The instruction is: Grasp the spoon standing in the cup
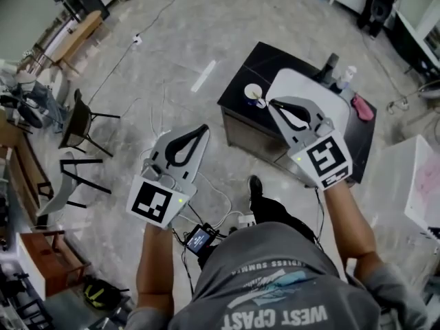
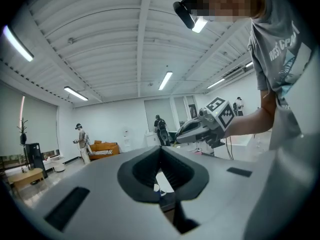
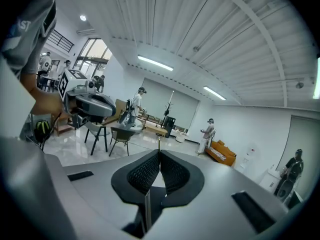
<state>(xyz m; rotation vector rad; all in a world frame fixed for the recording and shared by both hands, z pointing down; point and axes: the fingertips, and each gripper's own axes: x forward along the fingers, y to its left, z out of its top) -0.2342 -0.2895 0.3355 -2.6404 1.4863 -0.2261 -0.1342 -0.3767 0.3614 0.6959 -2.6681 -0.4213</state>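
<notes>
The right gripper (image 1: 272,104) is clamping its closed jaws on the thin handle of the spoon (image 3: 147,207), which seems to be standing in the cup (image 1: 252,91) on the table (image 1: 265,55), upper right of centre. The side-on grip probably suits the upright handle. The left gripper (image 1: 204,127) is hanging lower left, its jaws closed and empty, likely keeping clear.

Bottles (image 1: 347,78) stand at the table's (image 1: 265,57) far corner (its near edge open).

Your left gripper (image 1: 204,127) and right gripper (image 1: 272,104) are pale grey with black pads, each cube patterned in black-and-white squares. A silver-grey spoon (image 3: 147,206) crosses the right's cross-hatched pads. Upper right of frame: black table (image 1: 275,58), white cup (image 1: 253,92), pink cloth (image 1: 362,108).
</notes>
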